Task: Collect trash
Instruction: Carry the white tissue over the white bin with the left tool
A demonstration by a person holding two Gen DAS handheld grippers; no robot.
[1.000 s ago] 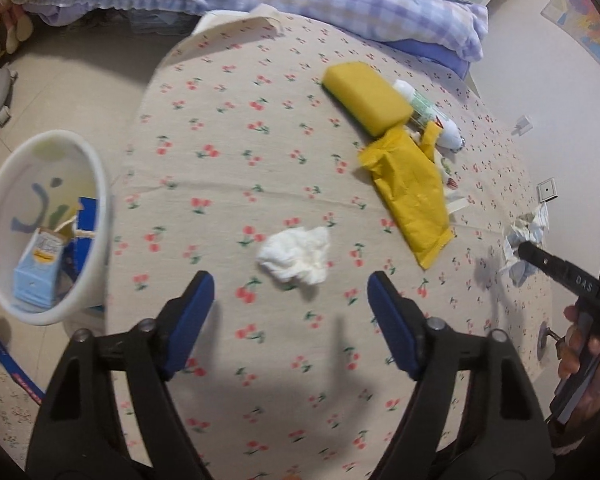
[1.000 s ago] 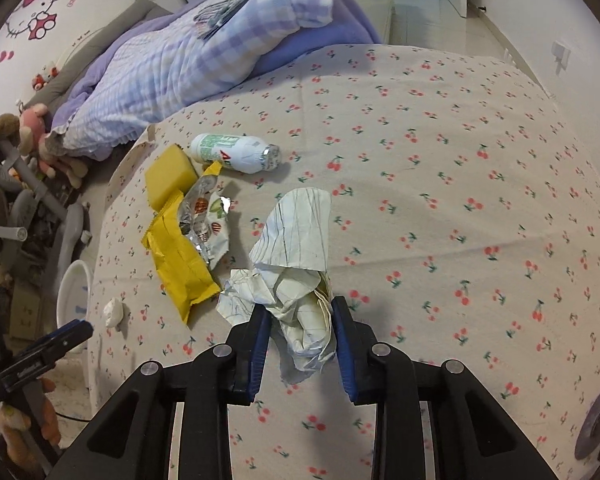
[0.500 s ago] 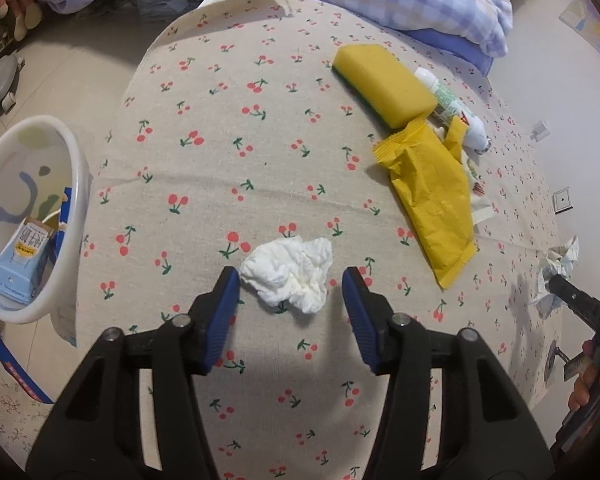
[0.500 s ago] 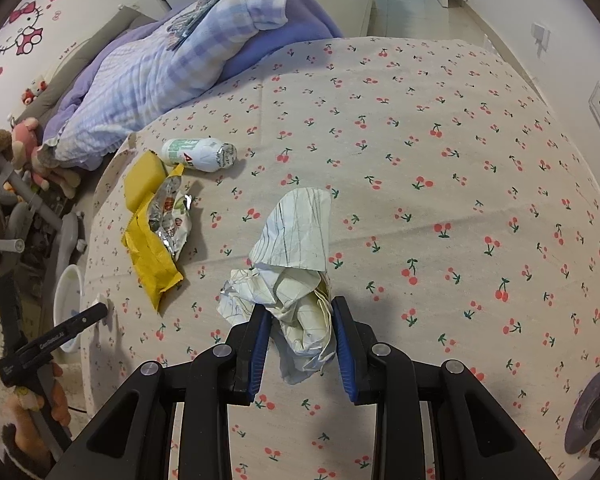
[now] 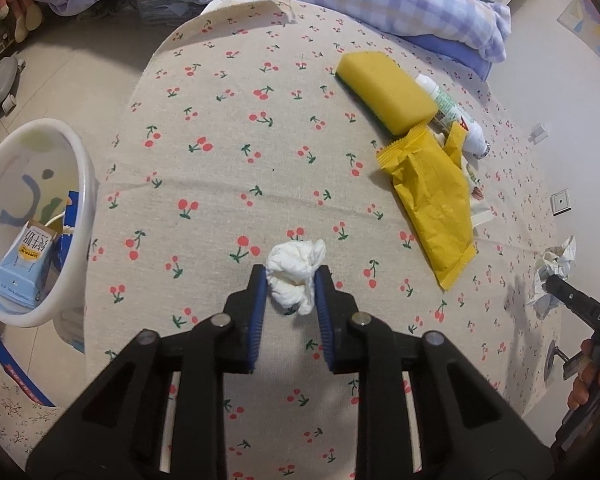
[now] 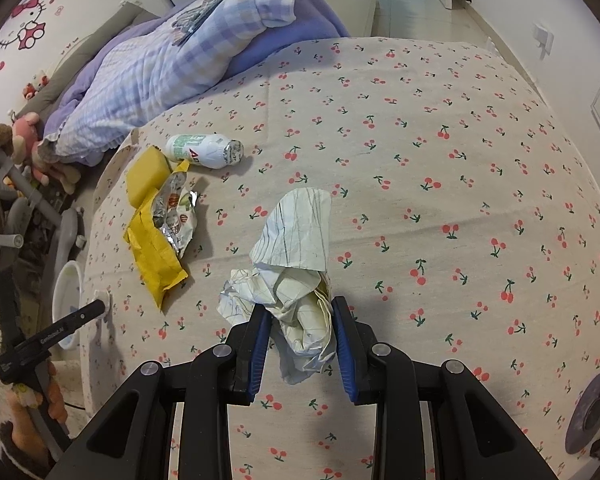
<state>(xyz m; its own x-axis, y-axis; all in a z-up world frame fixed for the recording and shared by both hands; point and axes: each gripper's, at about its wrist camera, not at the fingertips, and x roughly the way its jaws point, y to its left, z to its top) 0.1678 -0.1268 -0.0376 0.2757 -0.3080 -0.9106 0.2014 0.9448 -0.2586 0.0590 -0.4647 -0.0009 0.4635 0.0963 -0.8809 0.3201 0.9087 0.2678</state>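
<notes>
1. A bedroom is showing around a table draped in a beige cloth printed with red cherries (image 5: pixel 228 184), with pale floor tiles lying to its left and a white wall carrying sockets standing to its right.
2. A rumpled lilac-and-white checked quilt (image 6: pixel 172 64) is lying on the bed beyond the table's far edge, and soft toys are piling up by the bed's foot.
3. On the floor at the far left, a round white plastic basin (image 5: pixel 82 184) is sitting just beside the table edge, holding a light blue drink carton (image 5: pixel 24 268).
4. The left gripper (image 5: pixel 291 284) is pointing steeply down at the cloth; its jaws are closing, and the blue pads are already touching both sides of a small crumpled white tissue (image 5: pixel 294 274) resting near the table's front edge.
5. Further right, a yellow rectangular sponge (image 5: pixel 384 90) is lying beside a tipped-over white plastic bottle with a green label (image 6: pixel 204 150), with a flattened yellow snack wrapper (image 5: pixel 432 204) stretching toward the front and touching the sponge's corner.
6. A torn foil-lined snack bag (image 6: pixel 176 210) is lying on that wrapper.
7. The right gripper (image 6: pixel 300 334) is clamping a large wad of crumpled lined white paper (image 6: pixel 296 264), its jaws narrowly apart and pressing the wad on both sides.
</notes>
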